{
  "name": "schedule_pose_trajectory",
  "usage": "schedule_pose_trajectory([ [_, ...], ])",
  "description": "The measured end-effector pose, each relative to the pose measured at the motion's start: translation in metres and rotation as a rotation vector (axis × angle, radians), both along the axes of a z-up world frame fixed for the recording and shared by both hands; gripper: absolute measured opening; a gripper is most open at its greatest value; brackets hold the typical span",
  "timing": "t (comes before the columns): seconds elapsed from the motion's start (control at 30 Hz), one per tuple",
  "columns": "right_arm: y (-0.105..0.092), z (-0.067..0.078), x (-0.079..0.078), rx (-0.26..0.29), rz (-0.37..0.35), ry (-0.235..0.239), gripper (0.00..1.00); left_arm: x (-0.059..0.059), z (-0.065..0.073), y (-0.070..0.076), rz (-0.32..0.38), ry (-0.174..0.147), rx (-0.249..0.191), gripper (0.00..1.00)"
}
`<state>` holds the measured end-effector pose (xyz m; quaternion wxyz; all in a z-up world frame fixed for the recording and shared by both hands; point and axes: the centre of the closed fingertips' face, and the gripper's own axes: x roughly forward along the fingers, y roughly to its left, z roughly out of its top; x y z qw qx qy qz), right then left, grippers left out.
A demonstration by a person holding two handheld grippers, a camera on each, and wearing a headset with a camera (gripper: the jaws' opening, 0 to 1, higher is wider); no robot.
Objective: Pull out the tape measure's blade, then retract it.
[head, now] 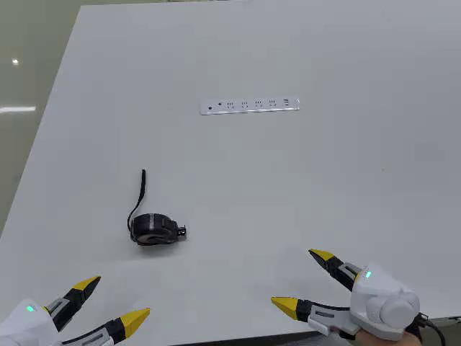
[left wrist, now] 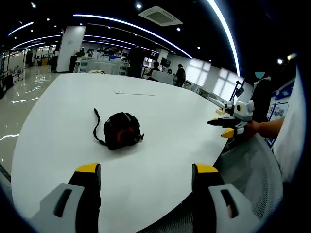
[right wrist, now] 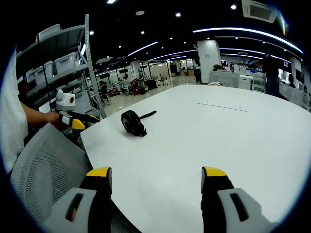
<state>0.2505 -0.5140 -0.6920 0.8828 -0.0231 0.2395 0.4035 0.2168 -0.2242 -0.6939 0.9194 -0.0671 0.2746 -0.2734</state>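
Both jaws stand spread and hold nothing: the left hand-held gripper [head: 115, 297] hovers at the desk's [head: 288, 180] near edge, close to the tape measure [head: 153, 229], and the right hand-held gripper [head: 297, 277] is well apart from it. The tape measure lies on its side, blade apparently wound in, hook [head: 182, 231] pointing right, strap [head: 138, 194] trailing away. That layout suits the left pinning the case while the right takes the hook.
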Motion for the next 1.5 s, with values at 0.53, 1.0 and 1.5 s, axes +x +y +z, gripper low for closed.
schedule_pose_trajectory([
  [0.53,0.0016,-0.0019,-0.0014,-0.009,0.031,-0.005,0.78,-0.0003,-0.0009,0.0014,-0.009,0.001,-0.007,0.75],
  [1.0,0.0031,-0.0009,-0.0034,-0.008,0.041,0.001,0.77,-0.0003,-0.0031,-0.0005,-0.030,-0.001,0.017,0.76],
  [1.5,0.0078,-0.0040,-0.0017,-0.021,0.079,0.008,0.77,0.0037,-0.0075,-0.0012,-0.079,0.004,0.052,0.77],
])
